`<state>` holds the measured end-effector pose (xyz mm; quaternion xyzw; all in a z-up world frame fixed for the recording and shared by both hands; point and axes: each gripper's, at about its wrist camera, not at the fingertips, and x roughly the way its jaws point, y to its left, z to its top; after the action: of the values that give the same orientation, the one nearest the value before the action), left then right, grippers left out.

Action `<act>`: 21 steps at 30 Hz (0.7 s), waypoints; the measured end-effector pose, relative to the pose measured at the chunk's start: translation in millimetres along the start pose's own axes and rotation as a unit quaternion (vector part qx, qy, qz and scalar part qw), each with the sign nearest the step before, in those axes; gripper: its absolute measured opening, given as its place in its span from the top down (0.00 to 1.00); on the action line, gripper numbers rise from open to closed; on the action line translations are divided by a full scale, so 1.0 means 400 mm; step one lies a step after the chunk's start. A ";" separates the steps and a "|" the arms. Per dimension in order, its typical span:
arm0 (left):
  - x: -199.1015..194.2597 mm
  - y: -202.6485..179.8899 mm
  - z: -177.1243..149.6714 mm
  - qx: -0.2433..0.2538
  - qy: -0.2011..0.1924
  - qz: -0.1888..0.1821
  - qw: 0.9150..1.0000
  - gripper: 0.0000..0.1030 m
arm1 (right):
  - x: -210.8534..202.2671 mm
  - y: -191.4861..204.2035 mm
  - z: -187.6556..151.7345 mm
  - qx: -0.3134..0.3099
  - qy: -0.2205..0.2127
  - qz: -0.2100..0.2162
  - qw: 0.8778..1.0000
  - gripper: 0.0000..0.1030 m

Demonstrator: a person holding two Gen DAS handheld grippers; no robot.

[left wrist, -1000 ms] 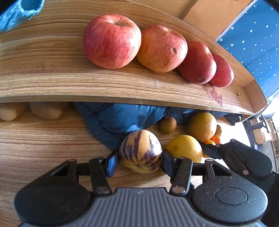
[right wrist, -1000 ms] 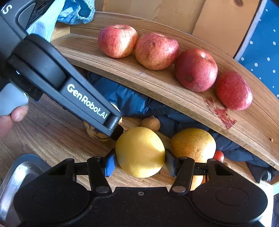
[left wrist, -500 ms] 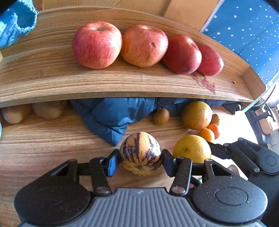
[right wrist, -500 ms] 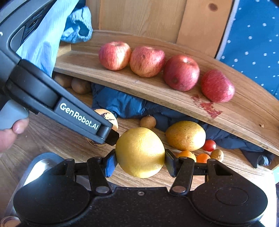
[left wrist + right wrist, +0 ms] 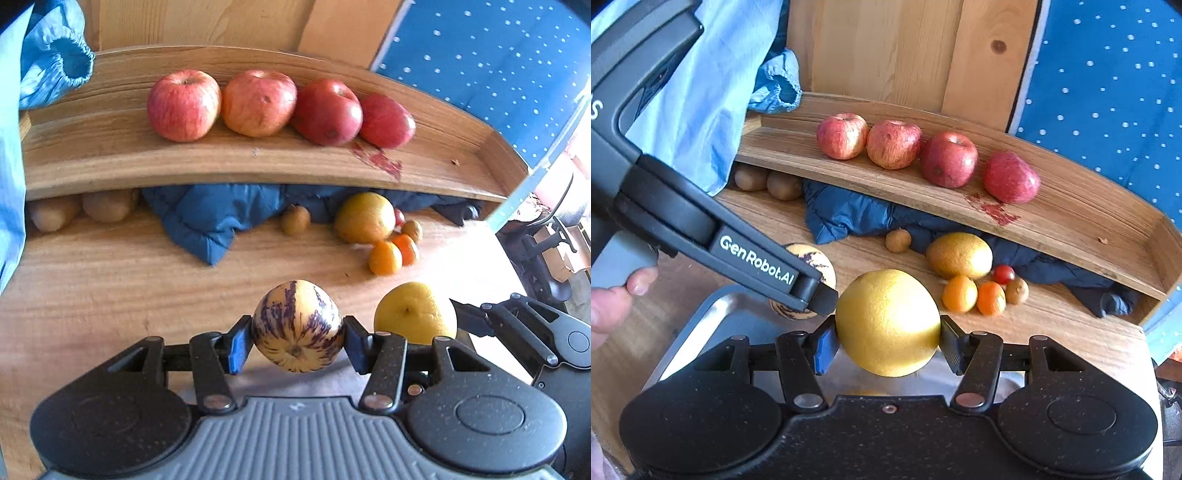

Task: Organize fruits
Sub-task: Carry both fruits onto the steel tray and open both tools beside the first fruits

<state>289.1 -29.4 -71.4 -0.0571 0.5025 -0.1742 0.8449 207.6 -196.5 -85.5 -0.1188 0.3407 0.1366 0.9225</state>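
Where wooden table (image 5: 92,280) spreads ahead of the fingers: left gripper (image 5: 297,343) clamped on striped melon (image 5: 296,326), right gripper (image 5: 886,341) clamped on yellow citrus (image 5: 887,321); beyond, shelf (image 5: 110,162) bearing apples (image 5: 183,105), blue dotted cloth (image 5: 1108,92) behind.

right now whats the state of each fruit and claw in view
left claw: shut on striped melon
striped melon: held clear of the table
right claw: shut on yellow citrus
yellow citrus: held over metal tray
four apples: in a row on the shelf
two small oranges: resting on the table, side by side
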 end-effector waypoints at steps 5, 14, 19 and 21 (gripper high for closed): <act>-0.023 -0.037 -0.056 -0.003 0.003 0.002 1.000 0.46 | -0.067 0.005 -0.050 0.001 0.001 0.006 1.000 0.44; -0.062 -0.108 -0.170 -0.008 0.008 0.005 1.000 0.46 | -0.161 0.008 -0.146 0.011 0.015 0.010 1.000 0.44; -0.077 -0.143 -0.227 -0.007 0.012 0.006 1.000 0.46 | -0.189 0.013 -0.196 0.015 0.031 0.012 0.999 0.44; -0.083 -0.156 -0.249 -0.006 0.014 0.008 1.000 0.46 | -0.194 0.016 -0.213 0.014 0.038 0.013 0.999 0.44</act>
<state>173.4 -68.0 -75.6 -0.0556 0.5157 -0.1655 0.8388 97.9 -230.4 -98.0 -0.1071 0.3790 0.1391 0.9086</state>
